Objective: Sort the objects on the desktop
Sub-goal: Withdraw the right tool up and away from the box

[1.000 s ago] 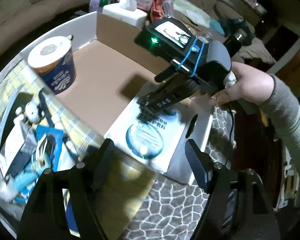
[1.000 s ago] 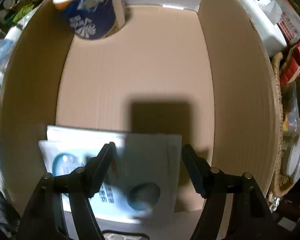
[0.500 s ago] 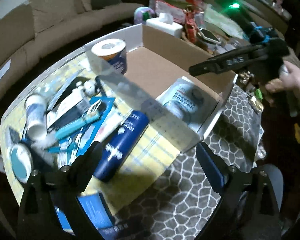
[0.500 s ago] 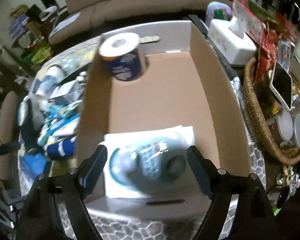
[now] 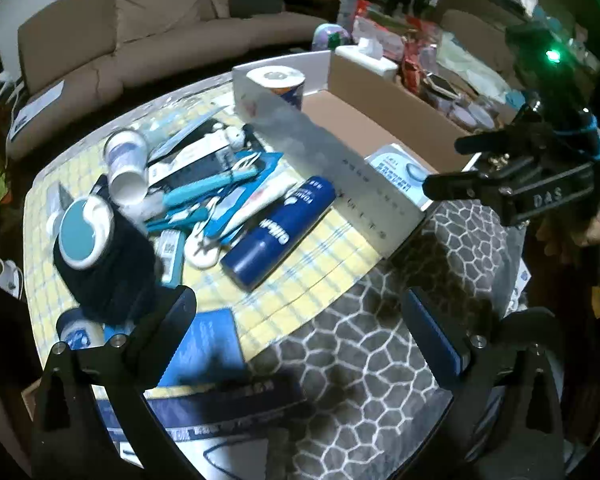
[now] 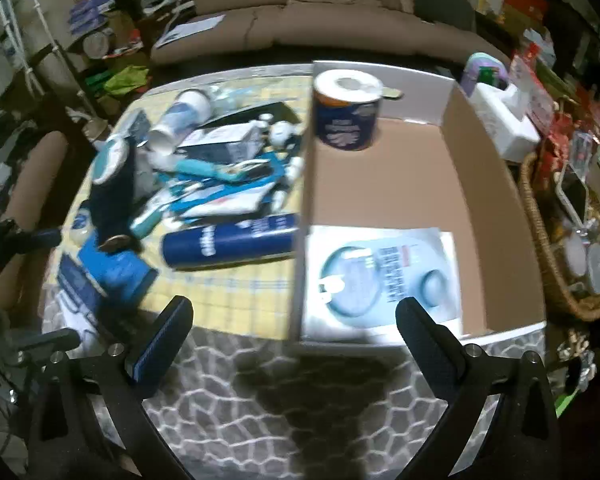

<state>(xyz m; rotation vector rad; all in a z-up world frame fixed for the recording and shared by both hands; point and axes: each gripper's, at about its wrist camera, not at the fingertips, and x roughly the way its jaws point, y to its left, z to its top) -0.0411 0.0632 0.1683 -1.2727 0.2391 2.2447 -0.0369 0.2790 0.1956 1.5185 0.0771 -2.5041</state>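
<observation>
A cardboard box [image 6: 480, 184] stands on the table with a blue paper-roll tub [image 6: 347, 114] in its far corner and a white and light-blue packet [image 6: 380, 280] at its near end. The box also shows in the left wrist view [image 5: 340, 160]. Left of the box lies a heap of loose items: a dark blue spray can [image 6: 228, 246] [image 5: 280, 232], teal tools [image 5: 208, 190], a white tube [image 5: 126, 160] and a black pouch [image 5: 108, 268]. My left gripper [image 5: 300, 336] is open and empty above the table's near edge. My right gripper [image 6: 294, 336] is open and empty, held above the box's near end.
A wicker basket [image 6: 540, 240] with jars and a phone stands right of the box. A white tissue box [image 6: 508, 128] sits behind it. A blue booklet [image 5: 208, 344] lies by the near edge. A brown sofa [image 6: 300, 12] runs behind the table.
Both grippers have pulled up and back from the box. The right gripper has left the packet lying at the near end of the box. More of the table has come into view.
</observation>
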